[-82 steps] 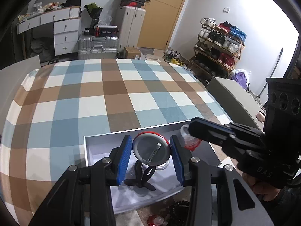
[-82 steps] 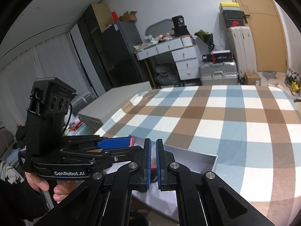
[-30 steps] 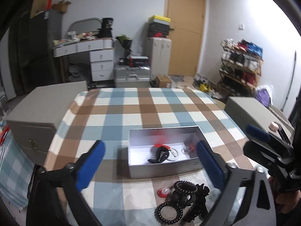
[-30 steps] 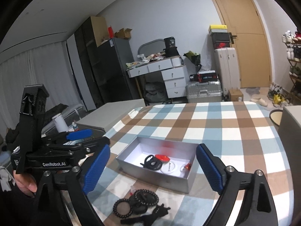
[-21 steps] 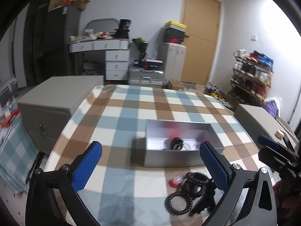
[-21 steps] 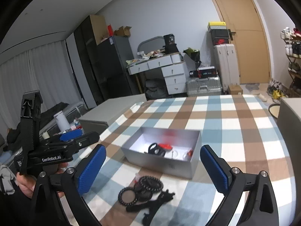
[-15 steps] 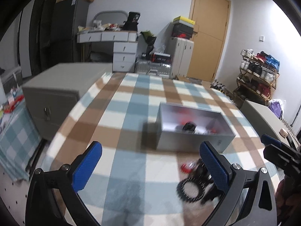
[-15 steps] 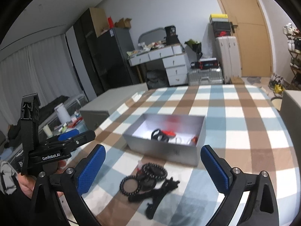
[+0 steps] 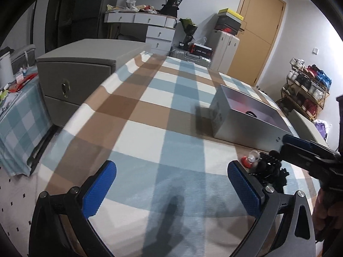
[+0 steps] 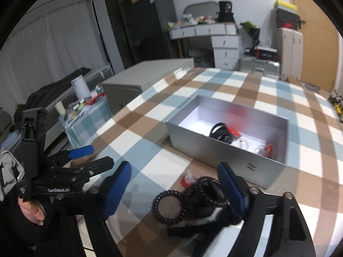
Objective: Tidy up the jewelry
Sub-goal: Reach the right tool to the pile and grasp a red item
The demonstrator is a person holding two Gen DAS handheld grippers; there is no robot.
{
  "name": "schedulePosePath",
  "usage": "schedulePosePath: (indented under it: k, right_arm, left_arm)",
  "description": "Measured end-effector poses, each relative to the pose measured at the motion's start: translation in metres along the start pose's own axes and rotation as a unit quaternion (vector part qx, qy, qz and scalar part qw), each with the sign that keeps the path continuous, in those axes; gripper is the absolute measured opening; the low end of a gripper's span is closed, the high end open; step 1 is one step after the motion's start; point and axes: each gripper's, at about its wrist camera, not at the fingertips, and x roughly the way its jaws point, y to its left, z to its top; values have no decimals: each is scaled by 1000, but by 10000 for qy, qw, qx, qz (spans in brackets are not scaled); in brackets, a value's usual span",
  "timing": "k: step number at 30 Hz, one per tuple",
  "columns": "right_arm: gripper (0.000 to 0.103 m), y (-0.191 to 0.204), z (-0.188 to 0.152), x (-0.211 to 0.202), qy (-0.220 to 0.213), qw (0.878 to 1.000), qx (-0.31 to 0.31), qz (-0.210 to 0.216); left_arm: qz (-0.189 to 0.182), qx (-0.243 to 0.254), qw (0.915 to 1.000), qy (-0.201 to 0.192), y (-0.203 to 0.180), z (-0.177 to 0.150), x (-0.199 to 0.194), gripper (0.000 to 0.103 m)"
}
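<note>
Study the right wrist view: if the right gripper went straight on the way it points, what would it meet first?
Probably the pile of black coiled hair ties on the checked tablecloth. It lies between the closing blue-padded fingers of the right gripper, untouched; depth is unclear. The silver box lies beyond.

The only lettering in view is white print on the side of the left gripper [image 10: 80, 158], seen from the right wrist; it is too blurred to read with any certainty
</note>
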Motion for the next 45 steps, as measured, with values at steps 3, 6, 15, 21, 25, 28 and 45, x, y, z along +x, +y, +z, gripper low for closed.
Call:
schedulePosePath:
  k: [3,6,15,21,25,28,45]
  right_arm:
    - [65,5,1,14,221,9997,-132,-15]
    - [55,8,3,25,419,9987,-282,-96]
    - [18,21,5,50,951,9881,-938,-761]
    - [0,27,4,55,1023,9808,-1257,-1084]
    - [0,24,5,48,858,9843,-1136,-1040]
    - [0,17,9,38,657,9898,-880,-913]
    - [18,24,10,56,1170,9835,-1080,-859]
  left_arm:
    - [49,66,10000,-24,5,-1,1,101]
    - [-35,-36,10000,59,10,-3,2,101]
    - [-87,-148,9998,113,17,-2,3,101]
    - [-114,-207,9996,150,20,-3,2,101]
    - [-109,-210,9996,166,20,-2,2,101]
    - [-100,-214,9996,156,19,-3,2,101]
    - [-140,-197,9995,214,16,-5,2,101]
